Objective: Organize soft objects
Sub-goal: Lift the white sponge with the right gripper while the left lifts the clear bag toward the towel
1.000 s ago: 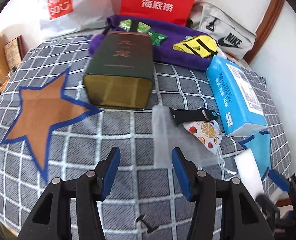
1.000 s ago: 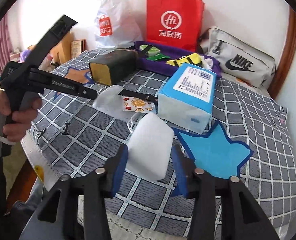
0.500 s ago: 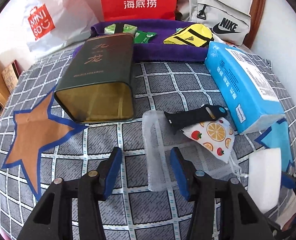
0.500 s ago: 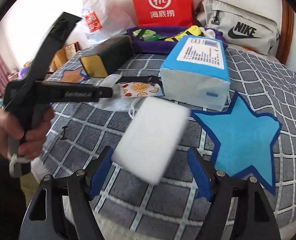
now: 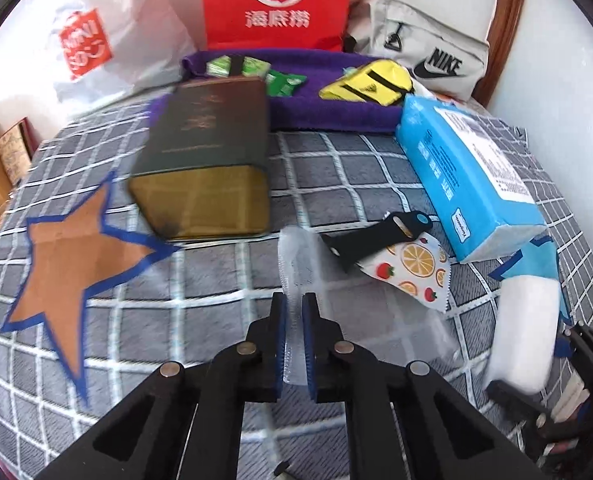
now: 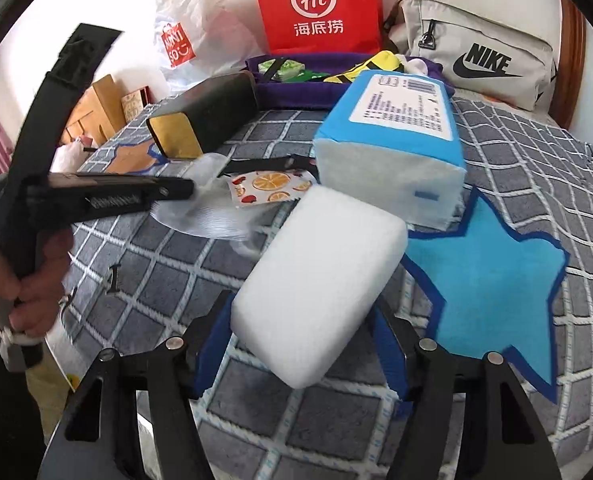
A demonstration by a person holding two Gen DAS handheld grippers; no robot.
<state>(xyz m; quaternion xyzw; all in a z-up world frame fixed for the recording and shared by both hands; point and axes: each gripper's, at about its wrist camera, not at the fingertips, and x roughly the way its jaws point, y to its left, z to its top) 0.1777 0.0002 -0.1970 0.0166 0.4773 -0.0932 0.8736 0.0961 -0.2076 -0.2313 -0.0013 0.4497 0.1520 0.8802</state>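
Observation:
My left gripper (image 5: 294, 300) is shut on the near edge of a translucent white mesh pouch (image 5: 296, 248), which lies on the checked blanket. From the right wrist view the same gripper (image 6: 176, 190) is a black tool held by a hand, its tip on the pouch (image 6: 208, 216). My right gripper (image 6: 304, 304) has its jaws closing around a white sponge block (image 6: 320, 280) that rests tilted on the blanket. Its blue pads sit right at the block's sides without a visible squeeze. The sponge (image 5: 526, 320) also shows at the right of the left wrist view.
A fruit-print face mask (image 5: 412, 268) and a black strap (image 5: 372, 240) lie just beyond the pouch. A blue tissue pack (image 5: 468, 184) is right, a dark green tin (image 5: 204, 168) left. Behind are a purple towel (image 5: 336, 108) and bags. A blue star patch (image 6: 492, 280) lies right of the sponge.
The left jaws have closed onto the mesh pouch. The right jaws let go of the sponge, which turned and dropped between them, and they have started to narrow again.

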